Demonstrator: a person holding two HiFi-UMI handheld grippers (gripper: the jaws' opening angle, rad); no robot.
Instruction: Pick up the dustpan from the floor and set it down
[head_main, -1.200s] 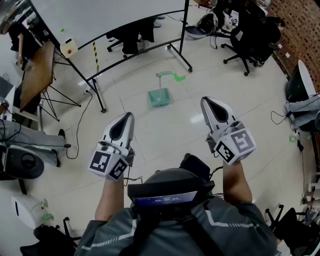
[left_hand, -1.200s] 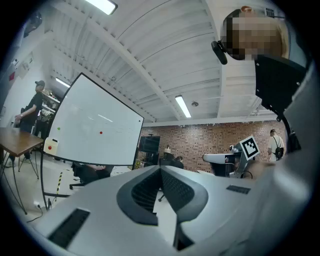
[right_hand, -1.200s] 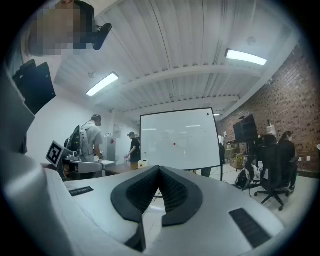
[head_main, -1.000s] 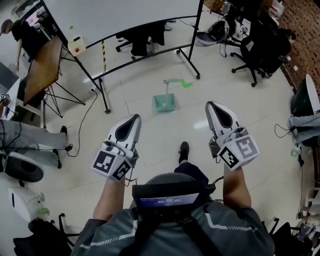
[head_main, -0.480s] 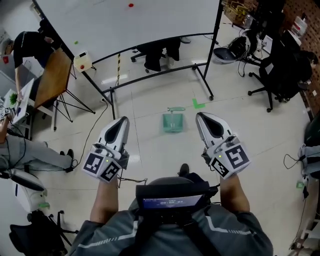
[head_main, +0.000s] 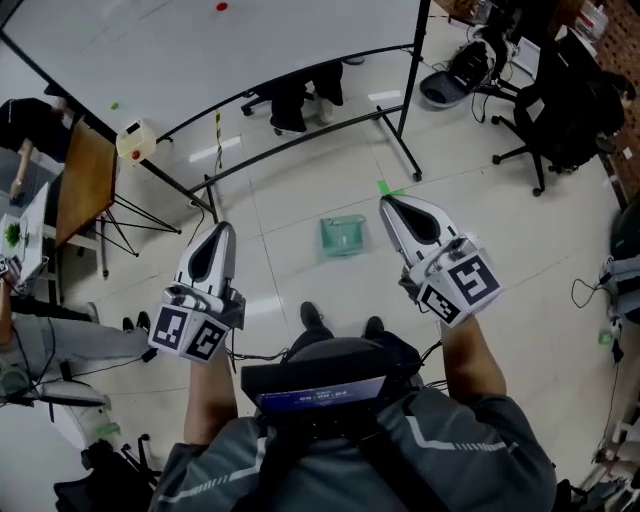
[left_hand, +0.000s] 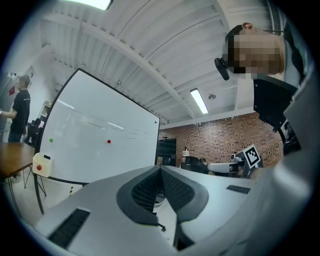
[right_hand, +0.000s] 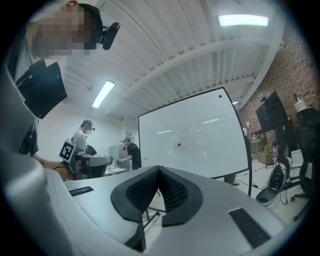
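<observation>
Currently | left gripper (head_main: 218, 235) jaws together, empty | right gripper (head_main: 395, 210) likewise | dustpan (head_main: 343, 236) on floor, frame centre, apart from both.

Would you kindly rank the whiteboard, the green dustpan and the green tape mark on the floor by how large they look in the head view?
1. whiteboard, by far the largest
2. dustpan
3. green tape mark, smallest, though the right gripper's tip may hide part of it
</observation>
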